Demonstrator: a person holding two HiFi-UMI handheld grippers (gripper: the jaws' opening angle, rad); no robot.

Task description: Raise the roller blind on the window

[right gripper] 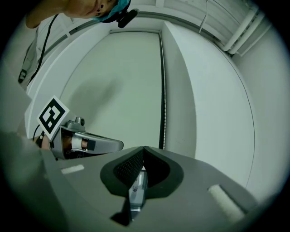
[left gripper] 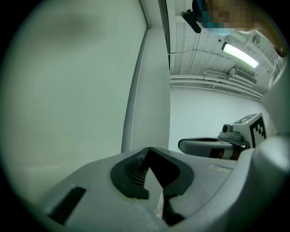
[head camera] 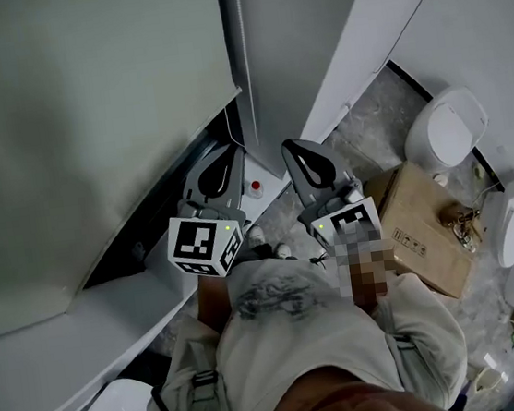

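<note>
The roller blind (head camera: 89,127) fills the head view from 9 to 12 o'clock. It is a flat, matte grey-green cloth, and it hangs low, so its bottom edge runs slanted just above the white sill (head camera: 158,305). The left gripper (head camera: 230,153) and the right gripper (head camera: 297,151) point side by side toward the window, and the blind is at about 10 o'clock from both. In the left gripper view, the left gripper (left gripper: 148,152) has its ribbed dark pads pressed tip to tip with nothing between them. The blind (left gripper: 68,90) is smooth and plain there and takes the whole left half, and the right gripper (left gripper: 213,146) shows at 3 o'clock. In the right gripper view, the right gripper (right gripper: 144,149) is also closed and holds nothing. A thin dark bead chain (right gripper: 161,90) hangs upright along the right border of the blind (right gripper: 118,90), at about 1 o'clock from the jaw tips and apart from them. Its long axis is vertical. I judge that the right gripper is nearer to this chain and must first open its jaws to take it.
</note>
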